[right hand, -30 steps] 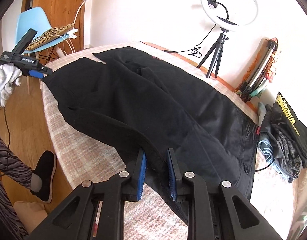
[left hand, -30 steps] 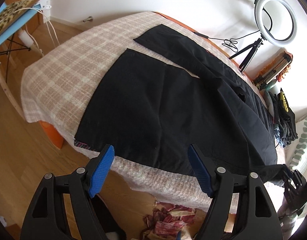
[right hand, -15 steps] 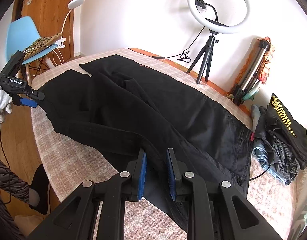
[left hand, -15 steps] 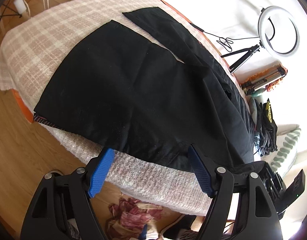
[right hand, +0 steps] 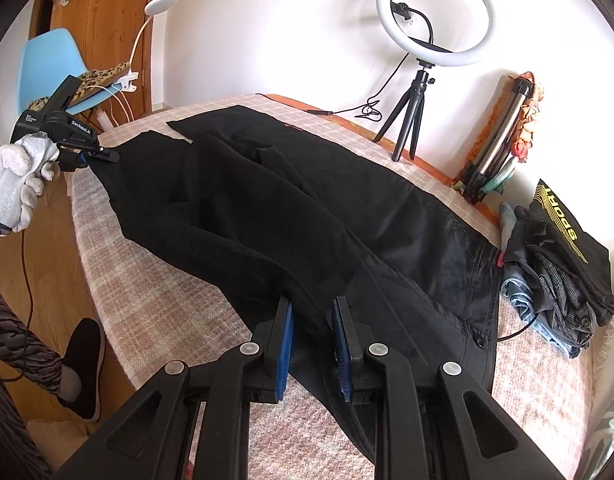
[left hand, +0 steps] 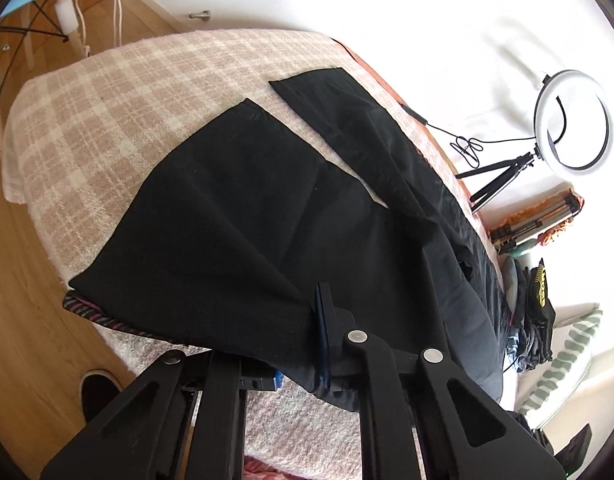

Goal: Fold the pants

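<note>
Black pants (left hand: 267, 220) lie spread across the checked bench (left hand: 107, 92), filling frame center. Left gripper (left hand: 321, 340), jaws closing, pinches the pants' near edge at lower center. Right gripper (right hand: 311, 344) is clamped on a pants fold, lower center. Clothes pile (right hand: 555, 272) at right.

We see black pants (right hand: 307, 208) spread lengthwise over the checked pink-and-cream surface (left hand: 107, 92), waistband at the end nearest the clothes pile, the two legs parted toward the far end. The near leg's (left hand: 235, 216) side edge is lifted into a long ridge; the far leg (left hand: 363, 120) lies flat.
</note>
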Demonstrator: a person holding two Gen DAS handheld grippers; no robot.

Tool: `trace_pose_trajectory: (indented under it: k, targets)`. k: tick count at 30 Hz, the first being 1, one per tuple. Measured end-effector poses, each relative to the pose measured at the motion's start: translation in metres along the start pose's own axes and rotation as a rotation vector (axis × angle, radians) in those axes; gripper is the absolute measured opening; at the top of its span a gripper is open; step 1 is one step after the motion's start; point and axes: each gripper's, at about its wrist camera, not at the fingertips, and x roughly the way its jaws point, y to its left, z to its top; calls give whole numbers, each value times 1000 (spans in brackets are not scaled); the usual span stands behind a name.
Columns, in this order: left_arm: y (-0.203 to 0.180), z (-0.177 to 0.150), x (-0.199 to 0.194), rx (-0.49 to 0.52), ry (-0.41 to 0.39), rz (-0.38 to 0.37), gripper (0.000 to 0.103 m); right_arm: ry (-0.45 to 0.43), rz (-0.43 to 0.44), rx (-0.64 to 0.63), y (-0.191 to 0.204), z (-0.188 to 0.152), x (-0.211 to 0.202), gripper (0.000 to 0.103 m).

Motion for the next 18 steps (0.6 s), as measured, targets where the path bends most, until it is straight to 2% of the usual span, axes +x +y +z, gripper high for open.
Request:
trace_pose_trajectory:
  k: [5, 10, 15, 18]
  targets:
    - [-23, 4, -21, 89, -104, -19, 4, -60, -69, -42, 14, -3, -20, 9]
    - [-42, 8, -50, 147, -212, -47, 3, -141, -104, -29, 16, 6, -50, 5]
    - [-61, 23, -76, 208, -317, -55, 3, -183, -130, -55, 7, 27, -63, 4]
    - [-77, 36, -72, 244, -336, -41, 3, -187, -179, -99, -3, 47, -59, 2]
